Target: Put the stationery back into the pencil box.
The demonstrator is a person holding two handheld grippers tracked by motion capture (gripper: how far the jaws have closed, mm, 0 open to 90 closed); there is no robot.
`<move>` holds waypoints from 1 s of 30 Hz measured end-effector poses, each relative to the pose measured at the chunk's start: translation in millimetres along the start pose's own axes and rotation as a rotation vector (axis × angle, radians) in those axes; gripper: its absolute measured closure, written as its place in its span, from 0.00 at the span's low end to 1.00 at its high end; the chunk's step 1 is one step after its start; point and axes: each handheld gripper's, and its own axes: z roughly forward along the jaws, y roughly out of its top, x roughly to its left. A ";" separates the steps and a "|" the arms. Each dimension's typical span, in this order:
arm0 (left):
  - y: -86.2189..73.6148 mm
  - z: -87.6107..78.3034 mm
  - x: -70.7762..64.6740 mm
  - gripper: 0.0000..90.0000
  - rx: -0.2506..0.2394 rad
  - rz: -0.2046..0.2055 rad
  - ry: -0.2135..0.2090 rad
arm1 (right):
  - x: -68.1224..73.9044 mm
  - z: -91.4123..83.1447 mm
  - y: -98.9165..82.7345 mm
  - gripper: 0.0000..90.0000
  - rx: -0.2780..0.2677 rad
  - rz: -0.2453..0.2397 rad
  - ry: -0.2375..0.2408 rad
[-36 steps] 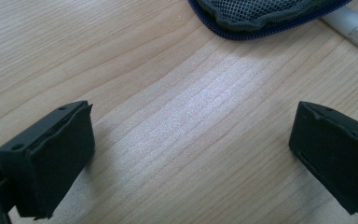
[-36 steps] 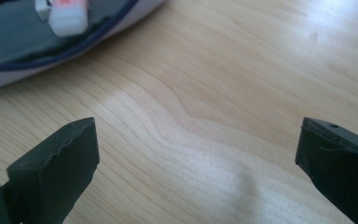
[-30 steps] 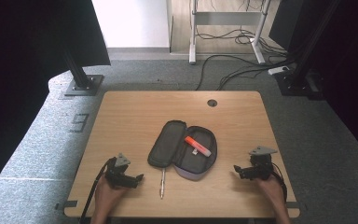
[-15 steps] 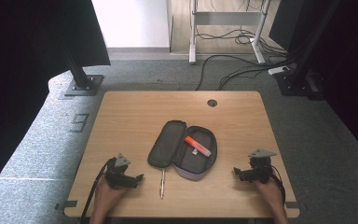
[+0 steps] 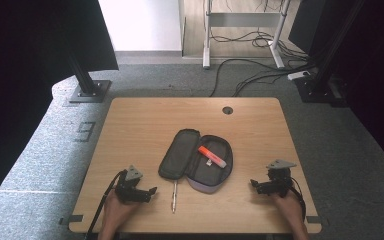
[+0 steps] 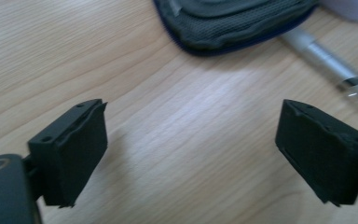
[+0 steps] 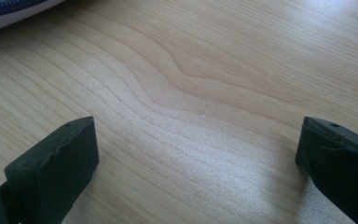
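Left tool (image 5: pixel 152 191) jaws wide, just closing slightly, empty; right tool (image 5: pixel 254 184) gaping.

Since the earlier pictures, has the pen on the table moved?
No. The pen lies in the same spot, just in front of the open pencil case lid, between it and the table's near edge.

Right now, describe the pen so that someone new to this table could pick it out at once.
Start at the wooden table and find the open pencil case near its middle. The pen lies on the bare wood at the case's near edge, towards the left tool. It is slim and silvery, unlike the stubby orange marker lying inside the case.
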 end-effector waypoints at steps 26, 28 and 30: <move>17.2 1.9 -49.4 0.25 -0.021 0.077 -0.139 | 0.0 0.0 0.0 0.00 0.000 0.000 0.000; 17.9 5.2 -53.0 0.26 -0.015 0.082 -0.147 | 0.0 0.0 0.0 0.00 0.000 0.000 0.000; 18.4 7.7 -55.4 0.29 -0.011 0.084 -0.157 | 0.0 0.0 0.0 0.00 0.000 0.000 0.000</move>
